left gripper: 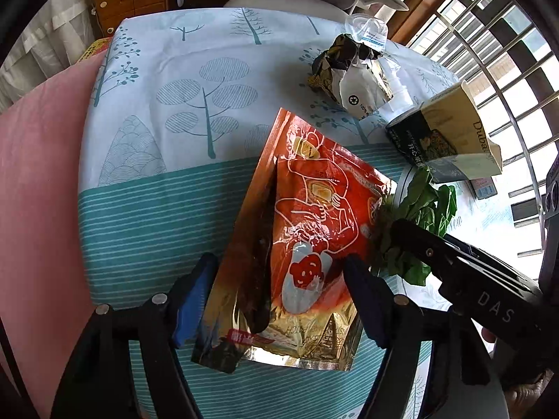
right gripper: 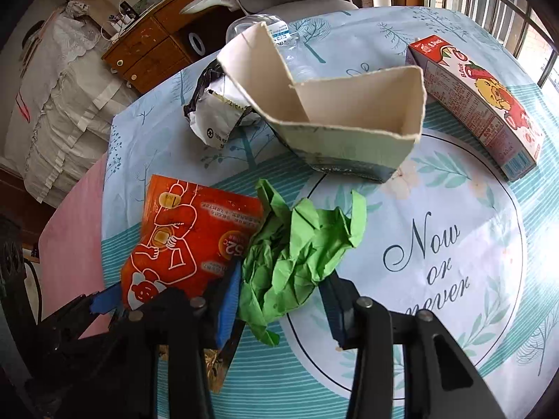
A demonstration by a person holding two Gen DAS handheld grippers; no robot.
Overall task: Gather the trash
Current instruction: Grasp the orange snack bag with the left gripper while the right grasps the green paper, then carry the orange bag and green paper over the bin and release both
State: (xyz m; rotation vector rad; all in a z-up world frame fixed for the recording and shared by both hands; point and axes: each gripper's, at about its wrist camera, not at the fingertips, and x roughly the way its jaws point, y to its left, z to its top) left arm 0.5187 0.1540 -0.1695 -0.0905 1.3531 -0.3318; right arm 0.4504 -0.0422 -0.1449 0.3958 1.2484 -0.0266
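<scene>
A red and gold foil pouch (left gripper: 307,244) lies on the table, and my left gripper (left gripper: 276,300) sits with its fingers on either side of it, touching its edges. The pouch also shows in the right wrist view (right gripper: 188,237). A crumpled green paper (right gripper: 297,244) lies beside the pouch, and my right gripper (right gripper: 283,300) straddles it with fingers against both sides. The green paper also shows in the left wrist view (left gripper: 419,209), with the right gripper (left gripper: 454,262) over it.
A torn open cardboard box (right gripper: 349,122), a crumpled black and white bag (right gripper: 216,115), a clear plastic bottle (right gripper: 276,35) and a red juice carton (right gripper: 482,101) lie further back on the tablecloth (right gripper: 454,244). A pink cushion (left gripper: 38,181) is at left.
</scene>
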